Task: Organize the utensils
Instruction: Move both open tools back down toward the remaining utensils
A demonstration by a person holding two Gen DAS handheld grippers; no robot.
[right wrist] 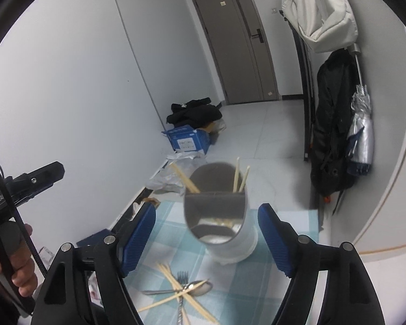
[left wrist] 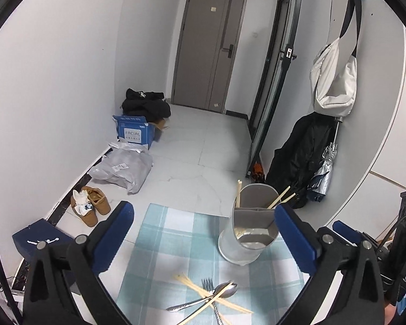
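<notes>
Both claws are spread wide right now with nothing gripped in either one. The left claw [left wrist: 204,239] has its blue pads [left wrist: 115,239] far apart, and the gap between them just frames a table with a blue-and-white checked cloth [left wrist: 159,233]. The right claw [right wrist: 207,239] is open too, a bit less wide, also empty.

The gray utensil holder [left wrist: 250,230] stands upright on the cloth, ahead of the left claw and toward its right pad, not touching it. From the right claw's view the same holder [right wrist: 219,216] sits dead ahead, centered between the pads but beyond them. It's split into compartments, and a few chopsticks [right wrist: 239,174] lean out of the back section.

The rest of the utensils are in a crossed pile on the cloth, closer in than the holder, right below the open gap of each claw: loose chopsticks [left wrist: 203,291], a fork [left wrist: 208,284] and a spoon [left wrist: 224,289] all overlapping. In the right view, that pile's spoon [right wrist: 200,288] lies just under the claw's middle.

A hand [right wrist: 19,268] is visible to the left of the right claw, holding the other claw's handle. Past the table on the floor: brown shoes [left wrist: 90,203], a blue box [left wrist: 134,132].
</notes>
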